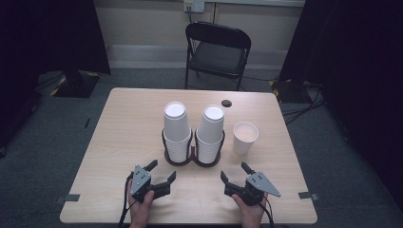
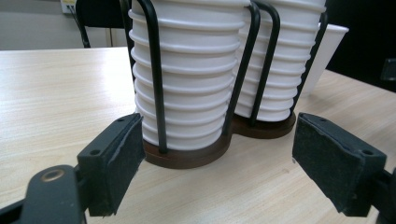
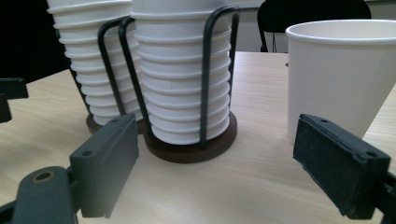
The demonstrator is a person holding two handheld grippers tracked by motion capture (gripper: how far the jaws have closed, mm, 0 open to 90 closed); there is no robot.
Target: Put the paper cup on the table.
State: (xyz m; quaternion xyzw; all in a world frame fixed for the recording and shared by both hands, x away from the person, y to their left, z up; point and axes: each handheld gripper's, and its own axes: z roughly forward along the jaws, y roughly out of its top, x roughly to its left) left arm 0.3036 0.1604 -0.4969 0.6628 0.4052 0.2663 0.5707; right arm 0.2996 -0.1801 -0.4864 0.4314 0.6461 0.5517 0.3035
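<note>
Left gripper (image 1: 160,174) and right gripper (image 1: 234,175) are resting near the cup holder (image 1: 192,159), jaws spread, gripping nothing; loose paper cup (image 1: 244,137) is standing just beside the holder.

Two cup stacks (image 1: 194,130) stand side by side in a holder (image 1: 192,159) mid-table (image 1: 119,142), a single cup (image 1: 245,137) just right.

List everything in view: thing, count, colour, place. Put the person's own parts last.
table: one, light wood, centre of the high view
cup holder: one, black wire on a dark brown double base, mid-table
cup stacks: two, white, upside down in the holder, side by side
loose cup: one, white, upright, right of the holder
round cap: one, dark, on the table's far edge
folding chair: one, black, beyond the table
left gripper: one, black, open, near edge
right gripper: one, black, open, near edge
hands: two, holding the grippers
</note>
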